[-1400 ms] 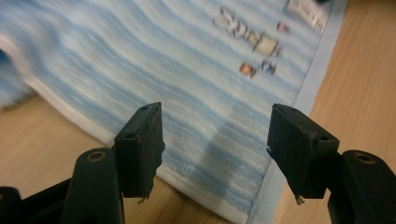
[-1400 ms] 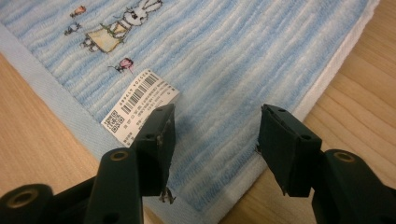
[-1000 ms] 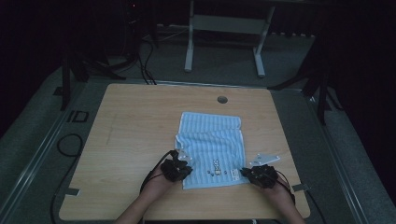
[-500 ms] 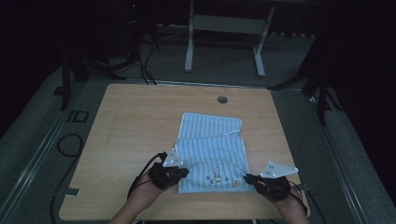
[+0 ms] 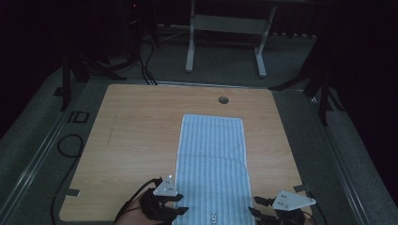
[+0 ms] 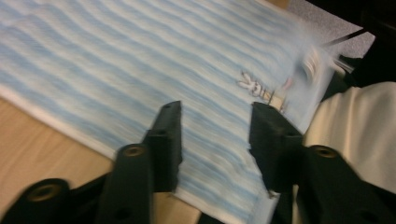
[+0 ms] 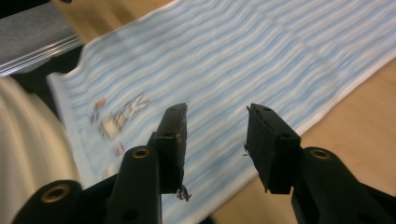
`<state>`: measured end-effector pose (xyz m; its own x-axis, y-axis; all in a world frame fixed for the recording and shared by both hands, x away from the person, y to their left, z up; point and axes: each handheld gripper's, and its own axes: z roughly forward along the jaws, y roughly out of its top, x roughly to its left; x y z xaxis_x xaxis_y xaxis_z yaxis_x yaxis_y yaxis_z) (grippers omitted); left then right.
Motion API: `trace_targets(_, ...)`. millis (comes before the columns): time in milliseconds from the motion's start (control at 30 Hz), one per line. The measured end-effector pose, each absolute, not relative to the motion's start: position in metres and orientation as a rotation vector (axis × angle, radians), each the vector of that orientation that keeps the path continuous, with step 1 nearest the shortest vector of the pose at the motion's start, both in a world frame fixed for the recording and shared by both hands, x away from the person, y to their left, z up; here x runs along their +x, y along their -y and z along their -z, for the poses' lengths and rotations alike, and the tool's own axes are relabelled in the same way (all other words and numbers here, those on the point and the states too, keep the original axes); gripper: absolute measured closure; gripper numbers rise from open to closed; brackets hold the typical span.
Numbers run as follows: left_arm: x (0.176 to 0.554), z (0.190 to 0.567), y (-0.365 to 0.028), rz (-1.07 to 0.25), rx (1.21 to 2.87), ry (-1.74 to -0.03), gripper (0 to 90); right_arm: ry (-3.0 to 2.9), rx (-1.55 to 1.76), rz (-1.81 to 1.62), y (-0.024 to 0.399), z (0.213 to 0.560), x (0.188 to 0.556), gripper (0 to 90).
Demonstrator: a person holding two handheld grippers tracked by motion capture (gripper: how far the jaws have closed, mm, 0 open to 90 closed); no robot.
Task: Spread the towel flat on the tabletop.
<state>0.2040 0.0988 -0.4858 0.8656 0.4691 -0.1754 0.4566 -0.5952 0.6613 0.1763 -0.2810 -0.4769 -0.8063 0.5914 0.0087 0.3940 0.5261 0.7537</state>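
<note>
Dim recording lab: a lone wooden desk (image 5: 141, 140) on grey carpet, ringed by black stands (image 5: 70, 79), cables (image 5: 145, 65) and a metal frame (image 5: 225, 28).

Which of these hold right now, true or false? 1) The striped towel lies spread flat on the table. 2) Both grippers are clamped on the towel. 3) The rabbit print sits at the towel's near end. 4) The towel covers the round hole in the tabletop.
1) True: the striped towel lies flat and lengthwise on the table.
2) False: the left gripper and the right gripper have just been opening; their jaws stand apart above the cloth, with nothing pinched between them.
3) True: the rabbit print is at the end nearest the person.
4) False: the round hole lies bare, beyond the towel's far edge.
</note>
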Motion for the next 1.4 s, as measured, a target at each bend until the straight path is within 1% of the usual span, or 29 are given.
trace_targets(33, 0.209, 0.488, -0.098, -0.009, 2.292, -0.668, 52.3, -2.501, 0.823, -1.147, 0.280, 0.476, 0.181, 56.4)
trace_targets(67, 0.213, 0.489, -0.098, 0.000, 2.297, -0.662, 48.0, -2.497, 0.817, -1.153, 0.280, 0.476, 0.189, 55.6)
trace_targets(100, 0.218, 0.492, -0.096, -0.011, 2.301, -0.670, 47.4, -2.497, 0.823, -1.152, 0.279, 0.476, 0.195, 54.8)
trace_targets(233, 0.237, 0.504, -0.087, -0.005, 2.305, -0.684, 47.3, -2.494, 0.842, -1.152, 0.270, 0.488, 0.234, 53.7)
trace_targets(333, 0.252, 0.510, -0.082, -0.018, 2.307, -0.698, 45.1, -2.508, 0.872, -1.132, 0.264, 0.500, 0.259, 52.6)
trace_targets(467, 0.269, 0.514, -0.079, -0.068, 2.313, -0.717, 43.4, -2.509, 0.910, -1.093, 0.258, 0.514, 0.285, 52.2)
trace_targets(567, 0.285, 0.518, -0.080, -0.083, 2.298, -0.757, 43.3, -2.494, 0.955, -1.078, 0.256, 0.519, 0.305, 52.5)
trace_targets(633, 0.292, 0.523, -0.080, -0.071, 2.282, -0.787, 41.7, -2.467, 1.005, -1.075, 0.256, 0.521, 0.319, 53.0)
trace_targets(700, 0.298, 0.530, -0.077, -0.087, 2.293, -0.812, 41.6, -2.451, 1.038, -1.071, 0.254, 0.524, 0.328, 53.1)
trace_targets(833, 0.300, 0.539, -0.070, -0.111, 2.334, -0.807, 41.0, -2.454, 1.091, -1.017, 0.247, 0.538, 0.342, 51.3)
trace_targets(933, 0.304, 0.543, -0.067, -0.115, 2.333, -0.819, 39.7, -2.457, 1.076, -0.955, 0.241, 0.549, 0.347, 47.0)
trace_targets(1167, 0.317, 0.543, -0.057, -0.115, 2.326, -0.829, 38.4, -2.438, 1.096, -0.949, 0.246, 0.549, 0.362, 43.5)
trace_targets(1400, 0.333, 0.544, -0.047, -0.112, 2.308, -0.842, 38.4, -2.439, 1.114, -0.936, 0.257, 0.548, 0.382, 42.8)
